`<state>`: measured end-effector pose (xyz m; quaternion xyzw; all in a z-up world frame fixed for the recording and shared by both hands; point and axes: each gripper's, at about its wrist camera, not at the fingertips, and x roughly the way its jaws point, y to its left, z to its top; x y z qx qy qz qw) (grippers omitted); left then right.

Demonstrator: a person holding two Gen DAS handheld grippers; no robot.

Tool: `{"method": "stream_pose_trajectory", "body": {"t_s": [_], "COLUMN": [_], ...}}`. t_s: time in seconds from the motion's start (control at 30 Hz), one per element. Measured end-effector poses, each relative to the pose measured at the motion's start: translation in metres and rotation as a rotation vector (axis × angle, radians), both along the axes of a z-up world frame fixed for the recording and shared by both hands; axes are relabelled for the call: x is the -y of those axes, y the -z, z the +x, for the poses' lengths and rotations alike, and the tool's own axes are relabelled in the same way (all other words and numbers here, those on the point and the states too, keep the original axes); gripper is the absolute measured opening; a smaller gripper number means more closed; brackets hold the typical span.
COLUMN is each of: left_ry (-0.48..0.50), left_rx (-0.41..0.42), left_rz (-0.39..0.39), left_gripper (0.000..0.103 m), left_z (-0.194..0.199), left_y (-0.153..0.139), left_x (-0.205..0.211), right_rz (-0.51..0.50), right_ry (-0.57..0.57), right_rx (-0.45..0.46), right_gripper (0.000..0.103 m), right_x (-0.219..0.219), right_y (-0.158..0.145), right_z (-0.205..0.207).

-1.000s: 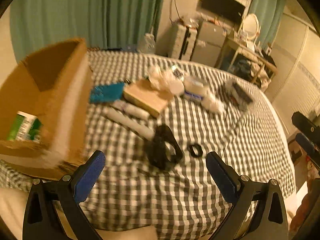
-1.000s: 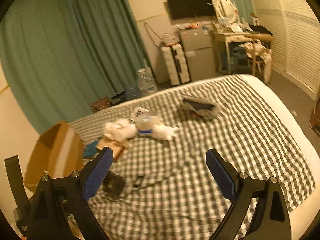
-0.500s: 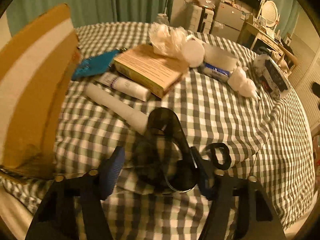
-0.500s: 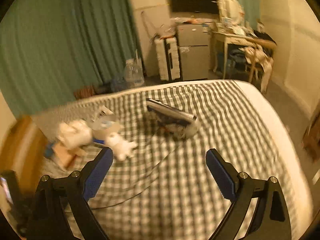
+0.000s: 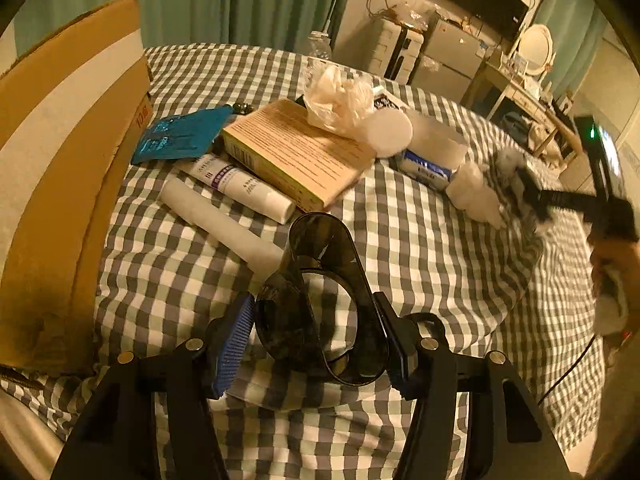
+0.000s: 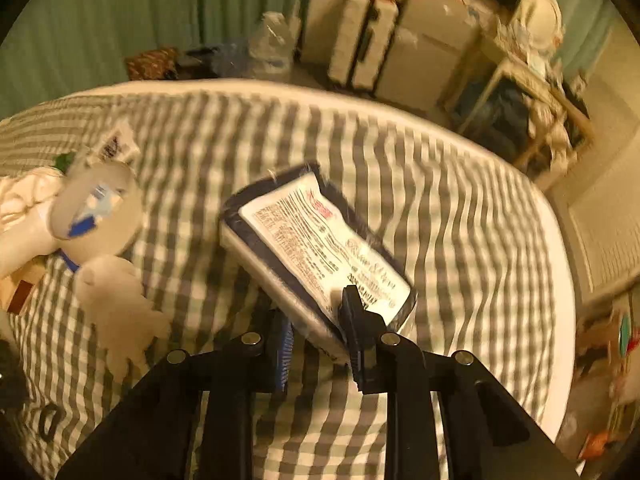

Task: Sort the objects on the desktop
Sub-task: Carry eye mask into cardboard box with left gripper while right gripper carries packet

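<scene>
My left gripper [image 5: 316,344] is shut on a dark translucent plastic holder [image 5: 324,304] that rests on the checked cloth [image 5: 420,272]. My right gripper [image 6: 320,340] is shut on the near end of a dark-edged packet with a white printed label [image 6: 316,248]; it also shows in the left wrist view [image 5: 520,188] at the right. A cardboard box [image 5: 60,168] stands open at the left. Between them lie a blue pouch [image 5: 180,136], a white tube [image 5: 240,188], a white roll [image 5: 216,220] and a tan book [image 5: 296,152].
A crumpled plastic bag [image 5: 340,100], a white round pad [image 5: 386,134], a clear tub [image 5: 432,152] and white cotton lumps [image 5: 474,196] lie behind the book. A small black ring [image 6: 50,422] lies near the cloth's front. Cabinets, a desk and curtains stand beyond the bed.
My left gripper came down and forward and closed on the dark holder. My right gripper moved in to the labelled packet and closed on its near end.
</scene>
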<state>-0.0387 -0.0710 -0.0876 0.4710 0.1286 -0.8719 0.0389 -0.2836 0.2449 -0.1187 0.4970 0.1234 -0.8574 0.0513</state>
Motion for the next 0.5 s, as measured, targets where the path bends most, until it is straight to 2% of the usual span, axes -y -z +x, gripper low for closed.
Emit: {"method": "stream_pose_trajectory", "body": {"t_s": [0.1,0.27,0.37,0.5], "left_ry": [0.005,0.025,0.046,0.055], "left_rx": [-0.026,-0.086,-0.139,-0.211], "left_rz": [0.017,0.04,0.071,0.105], "left_gripper": [0.06,0.06,0.06,0.06], "left_z": [0.004,0.017,0.03,0.052], "left_y": [-0.009,-0.033,-0.051,-0.082], "left_x": [0.007,0.008,0.01,0.019], "right_rz": [-0.04,-0.179,-0.258,-0.338], "right_ry": [0.023,0.063,0.05,0.018], "right_rx": [-0.018,-0.101,-0.154,-0.182], "right_gripper": [0.018,0.012,0.011,0.01], "right_x": [-0.003,-0.005,0.009,0.028], "right_y": [-0.012,-0.047,-0.071,-0.096], "right_z": [0.028,0.095,0.147,0.193]}}
